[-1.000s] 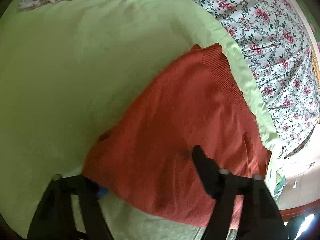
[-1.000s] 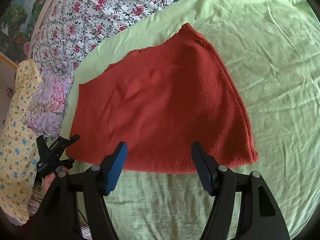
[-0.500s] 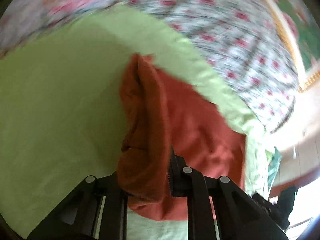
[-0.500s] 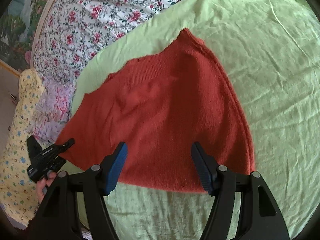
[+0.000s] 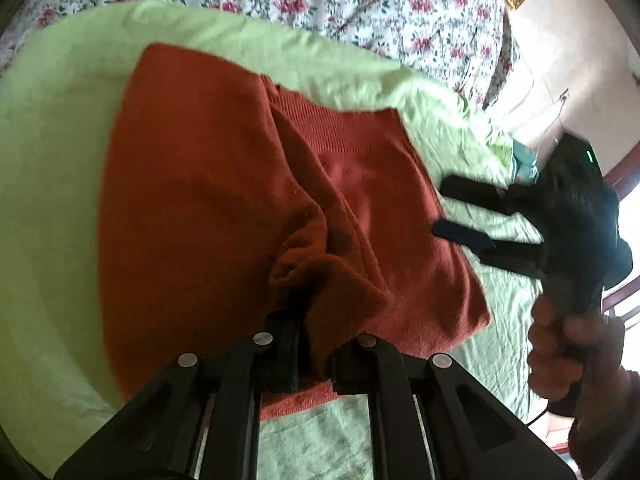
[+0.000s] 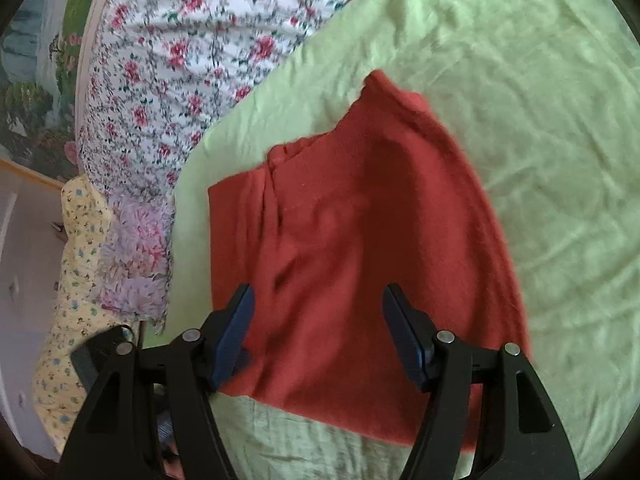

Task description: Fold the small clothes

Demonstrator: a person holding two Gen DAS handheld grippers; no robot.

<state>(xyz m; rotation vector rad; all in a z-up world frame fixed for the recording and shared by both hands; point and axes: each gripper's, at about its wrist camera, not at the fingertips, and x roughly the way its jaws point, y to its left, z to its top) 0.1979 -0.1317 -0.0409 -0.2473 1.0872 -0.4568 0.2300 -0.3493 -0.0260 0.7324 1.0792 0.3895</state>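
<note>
A rust-red knitted garment [image 5: 192, 184] lies on a light green sheet [image 5: 52, 120]. My left gripper [image 5: 308, 320] is shut on a bunched corner of the garment and holds it lifted and folded over the rest. In the right wrist view the garment [image 6: 360, 216] shows a fold line down its left part. My right gripper [image 6: 316, 320] is open and empty, hovering over the garment's near edge. It also shows in the left wrist view [image 5: 460, 212], at the garment's right edge, held by a hand.
A floral bedspread [image 6: 192, 52] lies beyond the green sheet [image 6: 540, 120]. A yellow patterned cloth [image 6: 72, 280] and a purple flowered cloth [image 6: 136, 256] hang at the bed's left side. A wall and wooden frame [image 5: 624, 184] stand at the right.
My left gripper closed on the garment's corner and carried it across, folding the left part over. My right gripper stayed open and moved in closer over the near edge.
</note>
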